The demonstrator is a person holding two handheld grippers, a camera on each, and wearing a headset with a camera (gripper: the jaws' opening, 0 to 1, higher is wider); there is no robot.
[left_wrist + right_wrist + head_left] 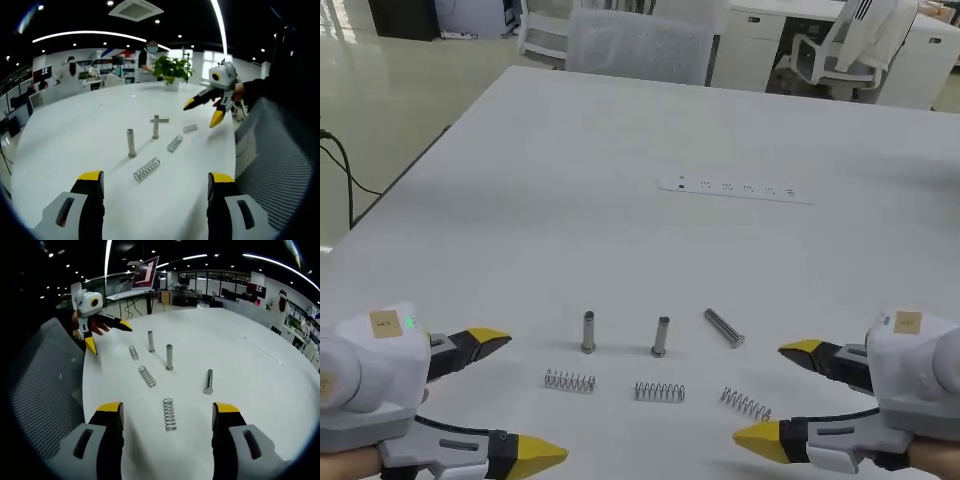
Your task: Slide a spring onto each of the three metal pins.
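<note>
the left tool (532, 397) hovers low over the near left part of the white tabletop (620, 180), its yellow-tipped jaws spread wide with nothing between them. the right tool (760, 392) hovers at the near right, jaws just as wide apart and empty too.

between the two tools the three metal pins sit in a row. the left pin (588, 332) and the middle pin (661, 337) stand upright, while the right pin (724, 327) lies on its side at an angle.

nearer the person, three springs lie flat on the tabletop, one in front of each pin and apart from it: the left spring (569, 381), the middle spring (659, 392) and the right spring (745, 403). the right spring lies slanted, close to the right tool's nearer jaw tip.

a white power strip (735, 189) lies farther back on the tabletop.
</note>
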